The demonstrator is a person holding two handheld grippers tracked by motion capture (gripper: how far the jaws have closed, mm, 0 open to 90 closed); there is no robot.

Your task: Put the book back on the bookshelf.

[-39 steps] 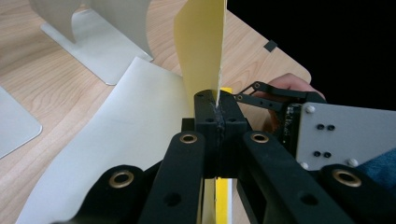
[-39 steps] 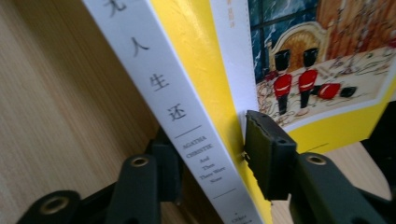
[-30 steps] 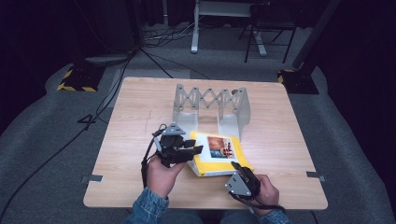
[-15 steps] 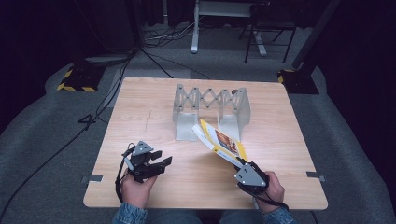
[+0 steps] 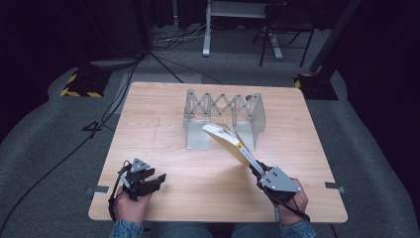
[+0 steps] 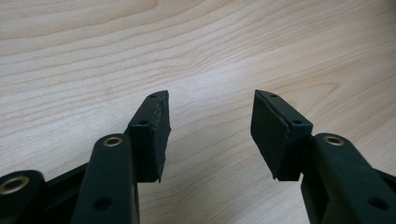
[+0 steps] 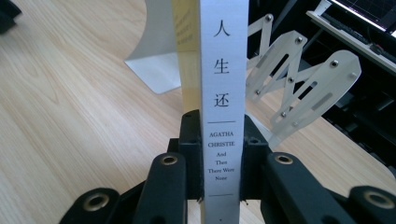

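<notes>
Book (image 5: 230, 143) clamped at its spine by right gripper (image 5: 258, 170), tilted above table (image 5: 163, 109) before folding rack (image 5: 224, 105); left gripper (image 6: 209, 135) jaws apart, empty.

Pale matt wood table (image 5: 163, 134); grey metal rack (image 5: 224, 106).

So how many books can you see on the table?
1. The book is clamped in the right gripper, tilted up off the table toward the metal rack. The rack's slots look empty, though its end plates could hide something.
</notes>
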